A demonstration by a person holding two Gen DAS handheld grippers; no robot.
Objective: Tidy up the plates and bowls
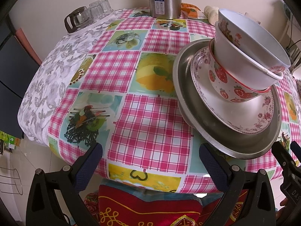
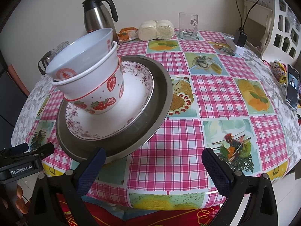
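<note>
A stack of dishes sits on the tabletop (image 1: 150, 113), which is covered by a pink checked cloth with fruit pictures. At the bottom is a wide metal plate (image 1: 188, 86), and inside it rests a floral-rimmed white plate (image 1: 235, 113). A strawberry bowl (image 1: 225, 82) stands on that plate, holding a plain white bowl (image 1: 235, 54), which in turn holds a pale bowl with red print (image 1: 242, 24); the nested bowls lean to one side.

The left hand-held gripper (image 1: 150, 163) hovers at the near edge of the tabletop, its fingers spread apart around nothing, with the right finger just beside the metal plate's rim. The right hand-held gripper (image 2: 153, 165) is likewise spread wide and empty, its left finger close to that same rim.

Further back stand a steel thermos jug (image 2: 97, 15), a glass mug (image 2: 188, 25), wrapped buns (image 2: 156, 29) and upturned glasses (image 1: 97, 9). A phone (image 2: 292, 87) lies at the right edge.
</note>
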